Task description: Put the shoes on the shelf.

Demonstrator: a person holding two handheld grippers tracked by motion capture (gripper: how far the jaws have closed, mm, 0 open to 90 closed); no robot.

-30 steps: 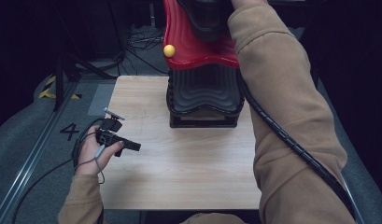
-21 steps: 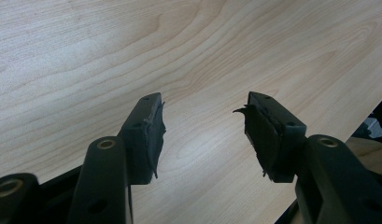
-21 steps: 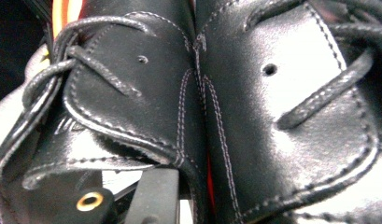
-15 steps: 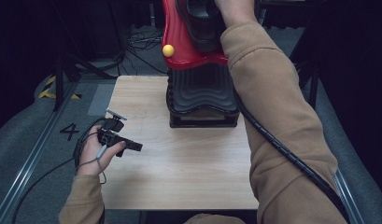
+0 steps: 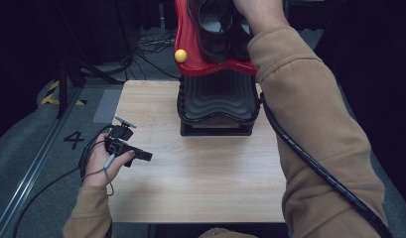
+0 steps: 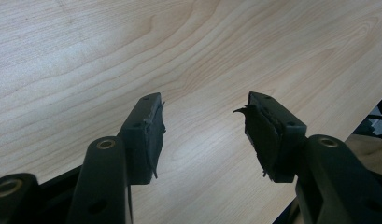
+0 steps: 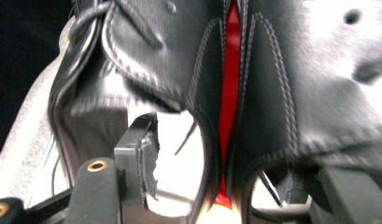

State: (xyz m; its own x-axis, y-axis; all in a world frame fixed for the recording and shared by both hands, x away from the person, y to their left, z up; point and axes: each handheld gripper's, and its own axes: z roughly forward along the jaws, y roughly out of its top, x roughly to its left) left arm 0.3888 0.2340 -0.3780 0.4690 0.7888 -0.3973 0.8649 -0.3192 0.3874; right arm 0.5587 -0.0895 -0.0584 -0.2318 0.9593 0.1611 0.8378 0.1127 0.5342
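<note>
A pair of black leather shoes (image 5: 215, 27) sits on the red top tier (image 5: 190, 47) of a rack at the table's far edge. In the right gripper view my right gripper (image 7: 230, 154) is pushed in among the shoes (image 7: 272, 84), jaws apart. Its left pad (image 7: 146, 161) is inside one shoe with a gap to the wall. The right jaw is mostly hidden behind leather, and a red strip (image 7: 230, 79) shows between the shoes. My left gripper (image 5: 146, 156) (image 6: 205, 107) is open over bare wood at the table's left, holding nothing.
The rack's lower tiers (image 5: 218, 99) are black and wavy, standing on the light wooden table (image 5: 200, 183). A yellow ball (image 5: 180, 55) sticks out of the red tier's left side. My right sleeve (image 5: 309, 114) and cable (image 5: 309, 163) cross the table's right half. Dark floor with cables lies beyond.
My right hand has reached farther forward and up into the shoes on the red tier. The left gripper has stayed almost still.
</note>
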